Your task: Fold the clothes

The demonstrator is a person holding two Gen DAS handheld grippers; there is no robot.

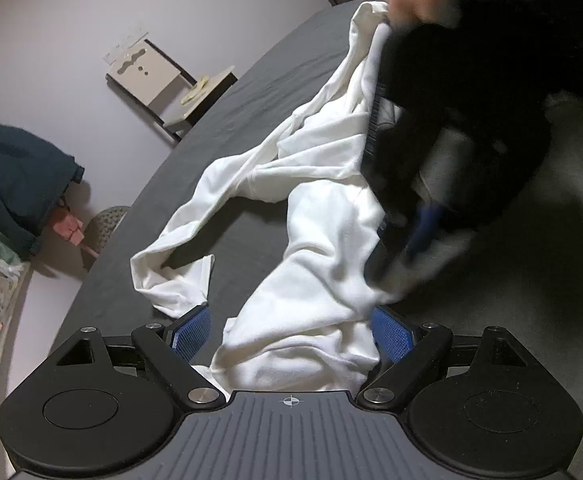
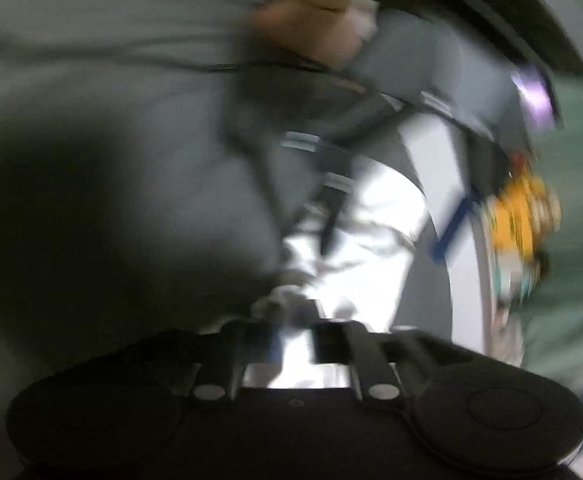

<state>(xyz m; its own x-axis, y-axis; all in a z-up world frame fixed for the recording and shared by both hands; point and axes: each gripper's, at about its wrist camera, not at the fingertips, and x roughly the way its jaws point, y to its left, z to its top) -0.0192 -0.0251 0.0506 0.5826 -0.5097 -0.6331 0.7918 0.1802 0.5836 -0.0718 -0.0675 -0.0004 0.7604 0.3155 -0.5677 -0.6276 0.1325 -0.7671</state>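
left tongs tilt downward, spread around white garment; blurred right tongs pinch its edge.

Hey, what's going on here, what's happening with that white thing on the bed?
A person is working on a crumpled white garment lying on a dark grey bed, with a gripper in each hand. The left gripper is open, its blue pads on either side of the near end of the cloth without pinching it. The right gripper is blurred but shut at the garment's edge; whether it has cloth is unclear. Nothing is folded yet.
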